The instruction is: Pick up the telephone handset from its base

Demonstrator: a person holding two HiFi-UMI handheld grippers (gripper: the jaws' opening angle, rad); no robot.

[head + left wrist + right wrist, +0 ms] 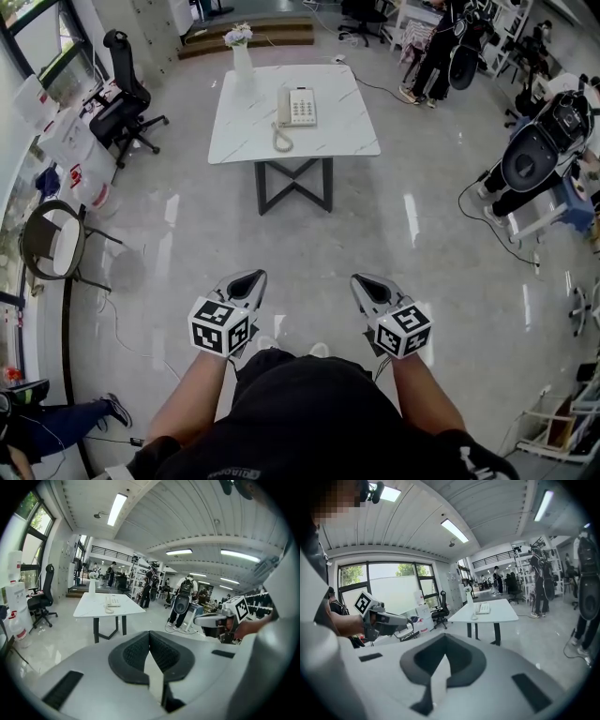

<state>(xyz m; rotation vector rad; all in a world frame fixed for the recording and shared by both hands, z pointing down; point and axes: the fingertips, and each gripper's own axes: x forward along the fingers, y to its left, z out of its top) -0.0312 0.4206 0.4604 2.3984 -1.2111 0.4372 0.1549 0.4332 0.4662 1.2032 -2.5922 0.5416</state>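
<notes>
With the left hand-held gripper (248,278) and right hand-held gripper (367,282) both closed and empty, we faced the telephone handset (283,106), which lay lengthwise away from us on the far worktop (339,124), slightly left of centre.

A black top (300,412) w/ white print near the hem (unreadable) was worn; forearms were left uncovered. The left gripper (248,278) & right gripper (367,283) were shelled in light grey, w/ dark ribbed pads (133,656). A b/w square-marker cube (221,324) was fixed on each.
</notes>
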